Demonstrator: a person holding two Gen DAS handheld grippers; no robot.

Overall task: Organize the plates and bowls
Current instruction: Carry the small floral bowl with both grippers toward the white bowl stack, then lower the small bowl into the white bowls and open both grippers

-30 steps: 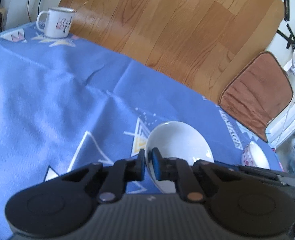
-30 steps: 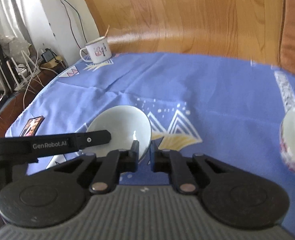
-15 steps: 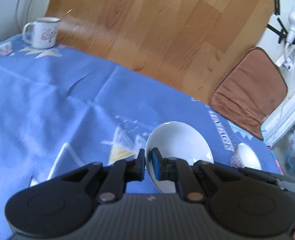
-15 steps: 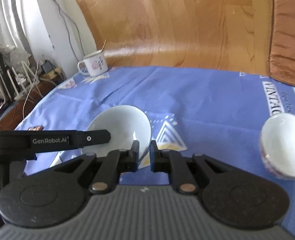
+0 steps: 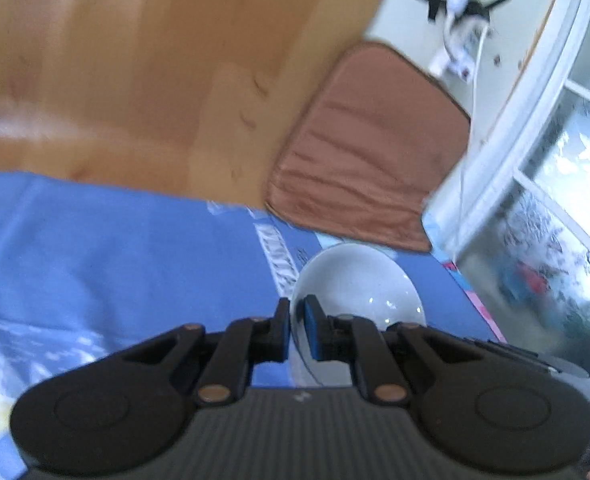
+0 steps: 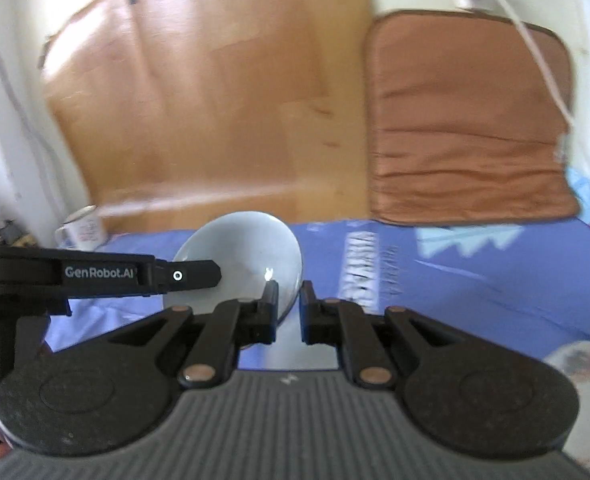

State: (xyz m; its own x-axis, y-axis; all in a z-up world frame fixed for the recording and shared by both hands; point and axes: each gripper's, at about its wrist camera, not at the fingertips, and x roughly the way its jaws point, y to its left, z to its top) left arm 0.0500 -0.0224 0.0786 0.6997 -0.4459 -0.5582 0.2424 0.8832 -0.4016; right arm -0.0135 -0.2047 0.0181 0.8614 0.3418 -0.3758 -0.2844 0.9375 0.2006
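Now left hand-held gripper pinches white bowl rim, opening tilted up; right hand-held gripper pinches same rim.

The pale round ceramic bowl sits between the left gripper fingers, above the blue patterned cloth on the counter. Behind the cloth lies the brown padded cushion, with the wooden floor to its left. In the right wrist view, a white enamel mug stands at the cloth's far left edge, and a small patterned bowl lies low at the right.
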